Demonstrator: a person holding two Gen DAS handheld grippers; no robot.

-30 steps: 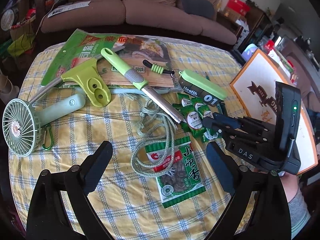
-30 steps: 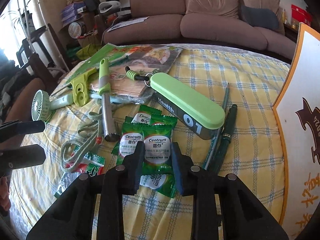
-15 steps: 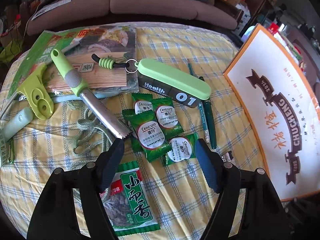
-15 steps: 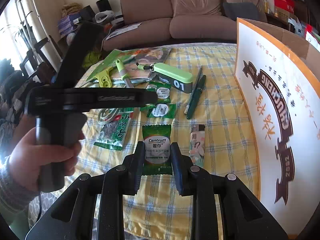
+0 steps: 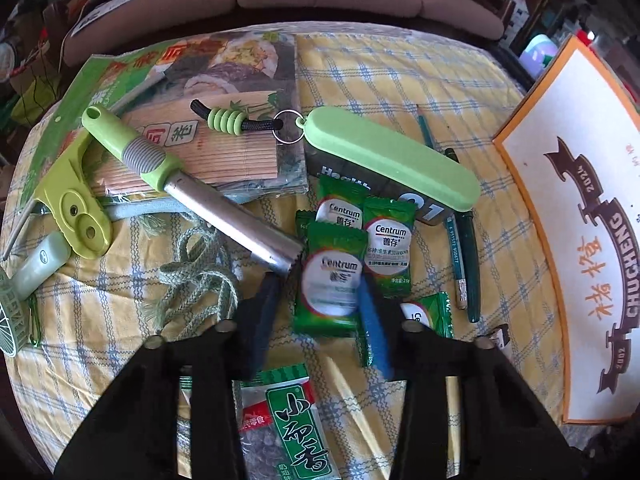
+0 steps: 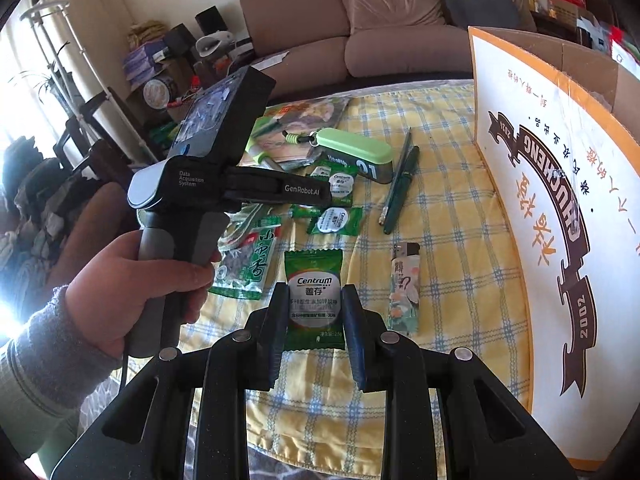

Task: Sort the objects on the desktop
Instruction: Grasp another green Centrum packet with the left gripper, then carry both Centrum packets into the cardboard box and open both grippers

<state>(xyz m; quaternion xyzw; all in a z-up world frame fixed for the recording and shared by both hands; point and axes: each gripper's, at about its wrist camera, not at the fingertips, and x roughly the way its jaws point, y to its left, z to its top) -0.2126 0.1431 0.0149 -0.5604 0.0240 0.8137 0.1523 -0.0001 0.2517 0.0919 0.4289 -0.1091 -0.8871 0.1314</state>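
A green foil Centrum sachet (image 6: 315, 300) is pinched upright by the right tool (image 6: 315, 308), beside a large orange-bordered cardboard box (image 6: 560, 184). The left tool (image 5: 320, 300) is spread around another green Centrum sachet (image 5: 332, 280).

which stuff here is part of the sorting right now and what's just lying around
In play:
- right tool, shut on a Centrum sachet
- left tool, open around the front sachet of the pile
- box

Lying about:
- lighter
- green pen
- pill case
- corer
- cord
- sofa
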